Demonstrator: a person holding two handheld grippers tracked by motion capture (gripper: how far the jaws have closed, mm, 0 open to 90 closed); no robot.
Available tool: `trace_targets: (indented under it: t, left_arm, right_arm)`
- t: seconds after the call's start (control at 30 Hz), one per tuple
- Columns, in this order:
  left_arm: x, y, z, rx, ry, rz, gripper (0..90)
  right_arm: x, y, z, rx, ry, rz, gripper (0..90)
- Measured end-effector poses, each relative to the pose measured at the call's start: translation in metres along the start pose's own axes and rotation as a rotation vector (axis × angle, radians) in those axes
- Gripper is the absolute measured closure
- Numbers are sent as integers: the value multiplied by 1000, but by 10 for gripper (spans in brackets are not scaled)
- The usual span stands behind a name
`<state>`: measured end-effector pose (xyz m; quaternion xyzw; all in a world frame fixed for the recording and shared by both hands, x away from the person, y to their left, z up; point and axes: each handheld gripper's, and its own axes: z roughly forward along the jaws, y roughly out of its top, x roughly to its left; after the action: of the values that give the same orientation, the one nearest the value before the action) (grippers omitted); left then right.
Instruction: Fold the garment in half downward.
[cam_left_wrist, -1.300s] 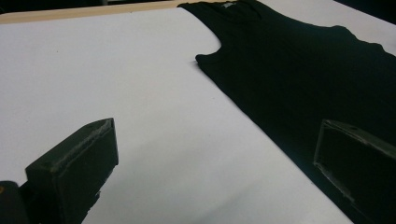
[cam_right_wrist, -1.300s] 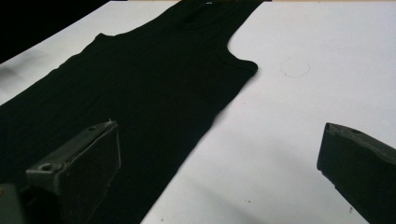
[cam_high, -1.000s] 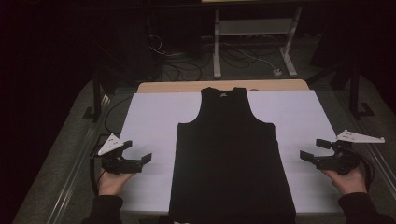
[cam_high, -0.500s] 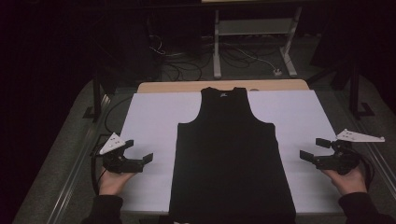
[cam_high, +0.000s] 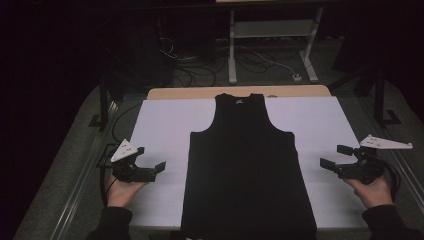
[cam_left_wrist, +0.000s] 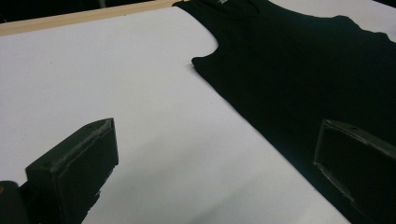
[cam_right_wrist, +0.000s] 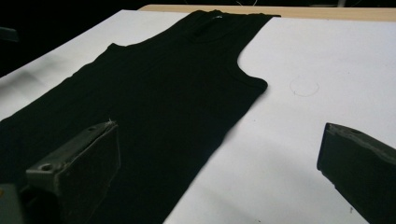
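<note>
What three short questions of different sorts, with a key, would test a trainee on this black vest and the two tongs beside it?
1. True or false: the left tongs grip the black vest.
2. How does the vest lie? A crumpled, B spread flat, C folded in half.
3. Fill in: the vest rests on a ___ sheet.

Key
1. False: both the left and the right tongs are open and apart from the vest, one at each side.
2. B, neck toward the table's far edge.
3. White.
</note>
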<state>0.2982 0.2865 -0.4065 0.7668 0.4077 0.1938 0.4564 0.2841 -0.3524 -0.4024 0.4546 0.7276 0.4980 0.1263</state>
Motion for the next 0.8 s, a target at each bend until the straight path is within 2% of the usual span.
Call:
trace_targets:
  t: [0.33,0.6,0.8]
  left_arm:
    - [0,13,3,10,-4,28,0]
    - [-1,20,7,22,-16,30,0]
    - [-3,29,11,32,-29,47,0]
  right_arm:
    - [3,13,5,22,-5,-32,0]
    - [0,23,9,29,-2,-38,0]
    - [1,31,12,38,0,-47,0]
